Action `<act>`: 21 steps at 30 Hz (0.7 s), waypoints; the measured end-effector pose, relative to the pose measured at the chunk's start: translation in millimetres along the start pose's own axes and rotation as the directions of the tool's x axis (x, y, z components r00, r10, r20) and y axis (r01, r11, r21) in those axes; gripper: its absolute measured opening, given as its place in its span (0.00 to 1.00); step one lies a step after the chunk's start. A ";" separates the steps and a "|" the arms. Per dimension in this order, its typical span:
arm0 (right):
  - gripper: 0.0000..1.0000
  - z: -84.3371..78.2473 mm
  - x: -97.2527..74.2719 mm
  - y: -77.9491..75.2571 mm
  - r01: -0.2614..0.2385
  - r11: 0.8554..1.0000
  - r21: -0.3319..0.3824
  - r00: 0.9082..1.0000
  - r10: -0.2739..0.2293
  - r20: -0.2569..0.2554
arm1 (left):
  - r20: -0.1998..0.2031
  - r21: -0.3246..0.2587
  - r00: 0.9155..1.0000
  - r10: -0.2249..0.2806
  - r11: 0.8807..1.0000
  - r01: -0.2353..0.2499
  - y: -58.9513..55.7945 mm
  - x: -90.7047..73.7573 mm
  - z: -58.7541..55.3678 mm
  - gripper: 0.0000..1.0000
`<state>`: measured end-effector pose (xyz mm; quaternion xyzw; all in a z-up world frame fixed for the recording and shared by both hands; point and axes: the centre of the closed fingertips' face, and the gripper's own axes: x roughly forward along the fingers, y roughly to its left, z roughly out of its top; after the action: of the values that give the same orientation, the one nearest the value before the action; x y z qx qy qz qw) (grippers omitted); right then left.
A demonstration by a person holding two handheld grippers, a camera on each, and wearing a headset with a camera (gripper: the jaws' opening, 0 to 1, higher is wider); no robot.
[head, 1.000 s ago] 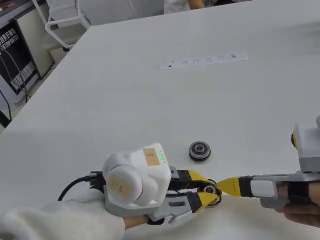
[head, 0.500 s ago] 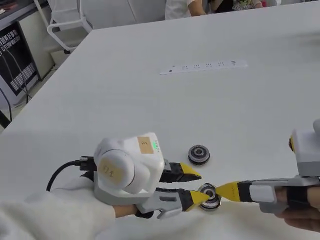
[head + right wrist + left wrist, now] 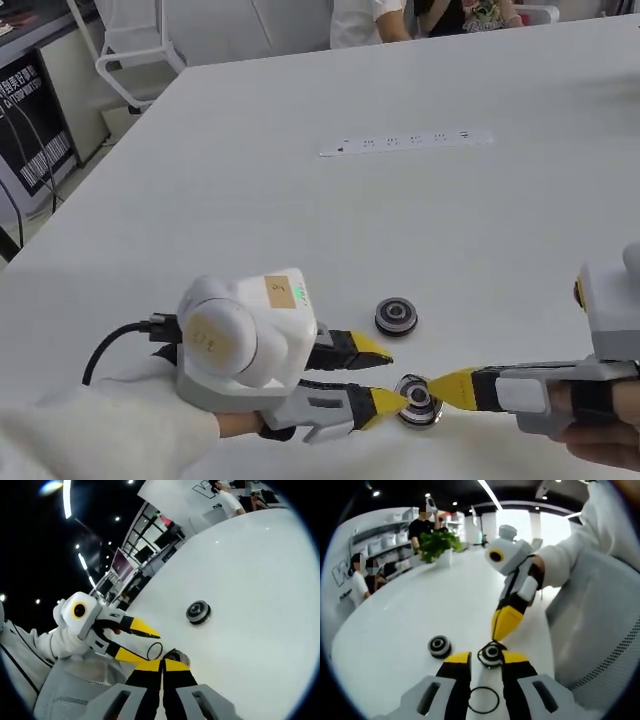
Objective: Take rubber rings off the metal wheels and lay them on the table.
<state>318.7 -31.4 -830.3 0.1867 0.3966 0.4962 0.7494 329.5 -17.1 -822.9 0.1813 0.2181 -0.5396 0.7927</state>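
White table (image 3: 250,220), seen from the head view, with a white chair (image 3: 130,40) at its far left corner and a black signboard (image 3: 35,115) beyond the left edge, printed with bar-like stripes and white characters too small to read. Left gripper (image 3: 392,377), held low at the near edge by a white-sleeved arm, had its yellow-tipped jaws spread apart and grasped nothing; a tan sticker (image 3: 279,291) on its white housing carried a mark that could not be read, beside a small green light. Right gripper (image 3: 435,387) came in from the right with its jaws pressed together, the tip touching the rim of the near metal wheel (image 3: 417,398); whether it pinched rubber could not be told. That wheel lay on the table just beyond the left gripper's lower jaw tip. A white power strip (image 3: 407,143) lay well apart, toward the far side. A second metal wheel (image 3: 396,316) lay near the first, farther from the person. In the left gripper view one loose rubber ring (image 3: 483,700) lay flat on the table between the left jaws, and a large letter "W" (image 3: 340,572) showed on the wall.
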 end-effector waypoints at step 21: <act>0.00 16.4 -26.3 4.3 0.015 0.999 -0.047 0.999 -0.012 0.047 | 0.071 -0.017 0.997 0.042 0.999 -0.041 4.6 -60.4 32.7 0.52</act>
<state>323.8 -51.1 -806.6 0.1781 0.3684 0.4957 0.7661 319.3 14.3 -762.5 0.1601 0.1903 -0.5275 0.8123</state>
